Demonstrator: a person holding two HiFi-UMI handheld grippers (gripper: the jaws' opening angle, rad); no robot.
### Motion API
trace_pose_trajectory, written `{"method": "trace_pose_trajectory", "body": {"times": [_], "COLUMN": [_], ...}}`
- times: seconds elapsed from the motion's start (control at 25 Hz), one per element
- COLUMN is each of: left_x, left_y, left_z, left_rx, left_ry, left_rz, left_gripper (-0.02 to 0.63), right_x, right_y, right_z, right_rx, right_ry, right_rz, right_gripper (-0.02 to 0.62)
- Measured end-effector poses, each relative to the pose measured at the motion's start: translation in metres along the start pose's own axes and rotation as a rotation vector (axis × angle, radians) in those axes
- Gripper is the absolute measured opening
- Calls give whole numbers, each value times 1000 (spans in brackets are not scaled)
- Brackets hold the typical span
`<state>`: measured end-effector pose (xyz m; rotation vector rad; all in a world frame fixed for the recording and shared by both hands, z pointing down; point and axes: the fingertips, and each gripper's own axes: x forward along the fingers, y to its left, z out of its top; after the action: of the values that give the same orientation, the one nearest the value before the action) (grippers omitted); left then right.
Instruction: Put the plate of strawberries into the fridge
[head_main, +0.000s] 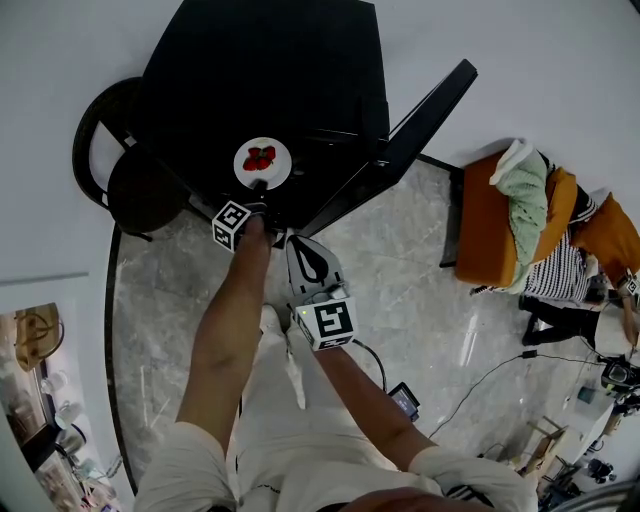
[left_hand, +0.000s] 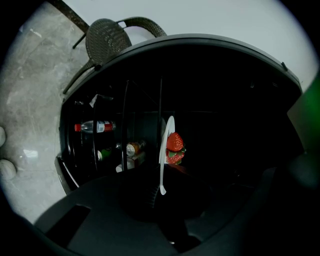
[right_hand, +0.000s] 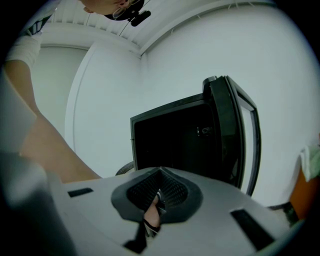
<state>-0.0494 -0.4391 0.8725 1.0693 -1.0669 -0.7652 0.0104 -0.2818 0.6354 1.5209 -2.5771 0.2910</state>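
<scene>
Fridge (head_main: 270, 70), black and open, fills the upper centre. Below it the right gripper (right_hand: 156, 197) sits clenched, empty. The left gripper (head_main: 257, 190) pinches the near rim of the plate (head_main: 280, 172) at the fridge mouth; probably stiff, slick, breakable, its loose strawberries (head_main: 260, 157) apt to roll.

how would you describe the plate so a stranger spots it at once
Find the black fridge with its door swung open. At its dark opening, the left gripper pinches a round white plate by the rim. Unlike the shelved bottles, it carries red strawberries.
</scene>
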Motion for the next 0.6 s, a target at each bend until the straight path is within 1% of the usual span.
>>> {"method": "trace_pose_trajectory", "body": {"times": [0.6], "left_x": [7], "left_y": [-2], "left_z": [0], "left_rx": [48], "left_ry": [48], "left_rz": [-9], "left_gripper": [12], "right_x": [-3], "right_y": [-5], "right_z": [-3], "right_rx": [9], "right_ry": [1], "right_rz": [-10], "right_gripper": [12]}}
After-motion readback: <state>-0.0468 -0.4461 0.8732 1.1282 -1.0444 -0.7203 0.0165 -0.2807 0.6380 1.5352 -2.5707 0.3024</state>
